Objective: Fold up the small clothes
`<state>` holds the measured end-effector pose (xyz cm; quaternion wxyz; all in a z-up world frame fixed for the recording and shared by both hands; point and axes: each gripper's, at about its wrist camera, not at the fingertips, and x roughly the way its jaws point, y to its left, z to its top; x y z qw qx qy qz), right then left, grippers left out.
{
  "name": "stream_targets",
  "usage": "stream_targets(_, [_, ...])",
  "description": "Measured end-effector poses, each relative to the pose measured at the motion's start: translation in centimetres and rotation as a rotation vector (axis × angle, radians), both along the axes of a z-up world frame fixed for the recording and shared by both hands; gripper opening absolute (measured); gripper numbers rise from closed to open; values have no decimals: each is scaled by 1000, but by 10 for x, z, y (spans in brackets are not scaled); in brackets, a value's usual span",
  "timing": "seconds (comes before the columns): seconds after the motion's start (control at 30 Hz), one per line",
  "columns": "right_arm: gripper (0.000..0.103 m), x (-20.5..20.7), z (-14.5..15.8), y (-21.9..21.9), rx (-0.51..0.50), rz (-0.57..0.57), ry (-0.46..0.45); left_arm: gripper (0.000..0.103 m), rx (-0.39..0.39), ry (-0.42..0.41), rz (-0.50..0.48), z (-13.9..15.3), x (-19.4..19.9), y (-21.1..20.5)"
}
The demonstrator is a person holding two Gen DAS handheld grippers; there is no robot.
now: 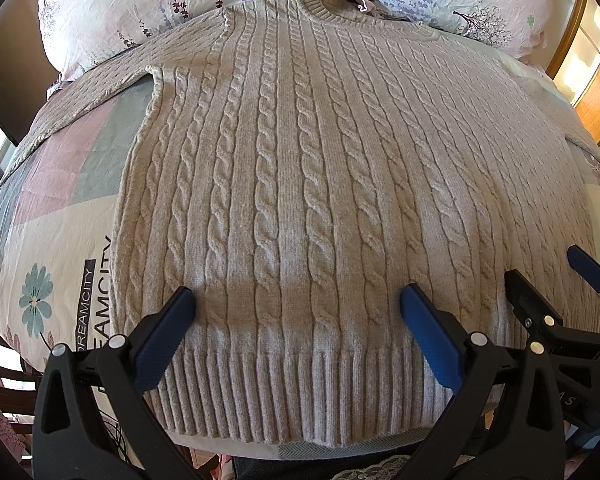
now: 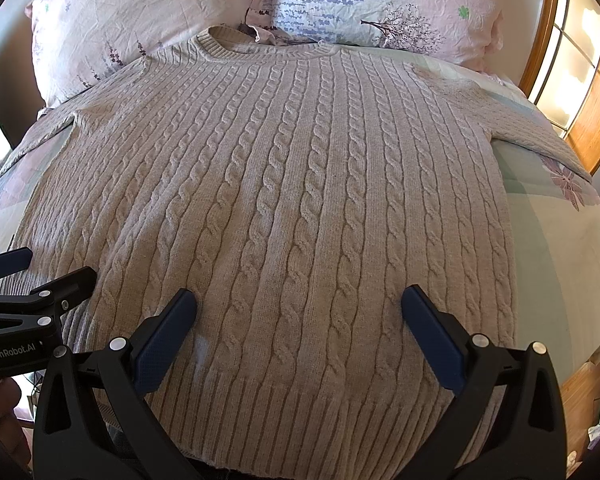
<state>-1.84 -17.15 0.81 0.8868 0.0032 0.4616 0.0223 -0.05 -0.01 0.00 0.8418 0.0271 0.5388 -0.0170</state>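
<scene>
Both splayed, empty: left gripper (image 1: 298,304), right gripper (image 2: 299,306) over flat sweater (image 1: 320,200), 2 pillows (image 2: 380,4) beyond.

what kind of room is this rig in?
Most likely a bedroom: a cable-knit sweater lies flat on a bed's patchwork quilt, two floral pillows sit at the head, and a wooden frame curves beside them.

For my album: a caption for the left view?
Both open grippers poised over a beige cable-knit sweater spread flat.

left tool (image 1: 298,304): black frame | blue pads | silver screws | right tool (image 2: 299,304): same
</scene>
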Motion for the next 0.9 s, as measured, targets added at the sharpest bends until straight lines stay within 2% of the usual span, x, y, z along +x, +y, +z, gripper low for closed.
stream_targets(0.9, [102, 0, -1, 1, 0, 0, 1, 101, 0, -4, 0, 3, 1, 0])
